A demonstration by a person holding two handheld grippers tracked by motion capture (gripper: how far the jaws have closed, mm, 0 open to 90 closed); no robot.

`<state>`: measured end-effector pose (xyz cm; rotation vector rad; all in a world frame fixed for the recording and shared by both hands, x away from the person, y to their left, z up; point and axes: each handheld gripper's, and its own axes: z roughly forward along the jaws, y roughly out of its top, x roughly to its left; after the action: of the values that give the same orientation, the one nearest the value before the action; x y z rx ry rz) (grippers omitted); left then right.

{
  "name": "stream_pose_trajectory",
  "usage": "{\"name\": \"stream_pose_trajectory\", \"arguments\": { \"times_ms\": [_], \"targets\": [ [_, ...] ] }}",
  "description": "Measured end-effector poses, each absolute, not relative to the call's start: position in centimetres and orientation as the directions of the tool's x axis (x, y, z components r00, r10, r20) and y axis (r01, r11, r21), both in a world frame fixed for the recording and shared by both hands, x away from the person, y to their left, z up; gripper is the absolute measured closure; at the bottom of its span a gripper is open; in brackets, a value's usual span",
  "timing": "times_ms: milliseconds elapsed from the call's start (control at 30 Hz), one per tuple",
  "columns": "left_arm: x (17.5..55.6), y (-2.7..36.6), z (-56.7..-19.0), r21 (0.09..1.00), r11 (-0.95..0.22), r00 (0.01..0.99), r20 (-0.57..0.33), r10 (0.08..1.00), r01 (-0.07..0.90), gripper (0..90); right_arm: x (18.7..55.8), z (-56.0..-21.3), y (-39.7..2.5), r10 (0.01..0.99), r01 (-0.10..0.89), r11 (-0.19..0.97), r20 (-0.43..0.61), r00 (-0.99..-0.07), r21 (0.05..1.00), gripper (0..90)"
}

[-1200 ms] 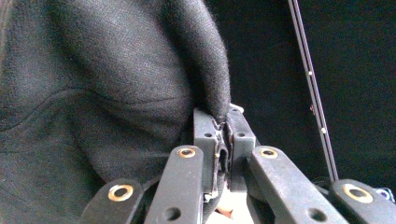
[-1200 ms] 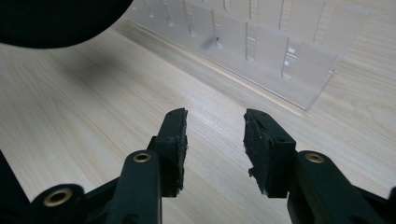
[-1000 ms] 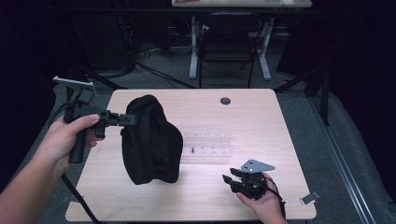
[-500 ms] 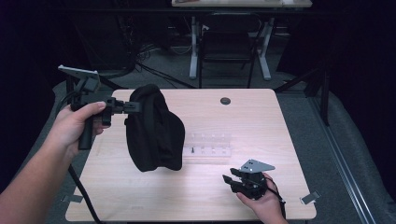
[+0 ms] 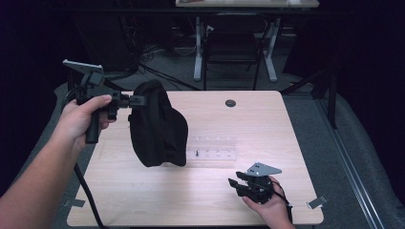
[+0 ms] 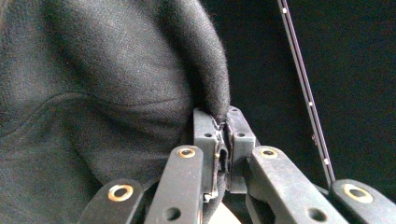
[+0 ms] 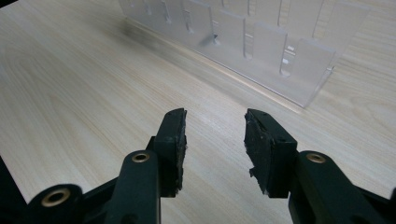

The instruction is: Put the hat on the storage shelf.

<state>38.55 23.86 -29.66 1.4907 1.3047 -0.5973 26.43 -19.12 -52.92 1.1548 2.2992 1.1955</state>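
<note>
Cloth (image 5: pixel 157 126) hides left end of clear tray (image 5: pixel 217 148); small dark item (image 5: pixel 196 153) in tray too small to tell. Worktop (image 5: pixel 143 200) near edge cut off.

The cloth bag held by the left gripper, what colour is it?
Plain black cloth bag, clearest in the high view.

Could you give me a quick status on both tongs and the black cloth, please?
Left tongs shut on black cloth, lifted over table. Right tongs open, empty. Clear organizer beside cloth.

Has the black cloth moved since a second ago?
Yes. The left tool has lifted the black cloth up off the table, toward its far edge.
</note>
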Motion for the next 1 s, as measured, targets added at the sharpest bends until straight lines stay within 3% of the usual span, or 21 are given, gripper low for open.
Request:
{"name": "stream_pose_trajectory", "arguments": {
  "times_ms": [1000],
  "targets": [
    [41.9, 20.5, -30.8, 0.36, 0.099, 0.278, -0.843, 0.461, 0.927, 85.9, 26.5, -52.9, -19.6, 0.777, 0.516, 0.308, 0.102, -0.621, 0.799, 58.1]
  ]
}}
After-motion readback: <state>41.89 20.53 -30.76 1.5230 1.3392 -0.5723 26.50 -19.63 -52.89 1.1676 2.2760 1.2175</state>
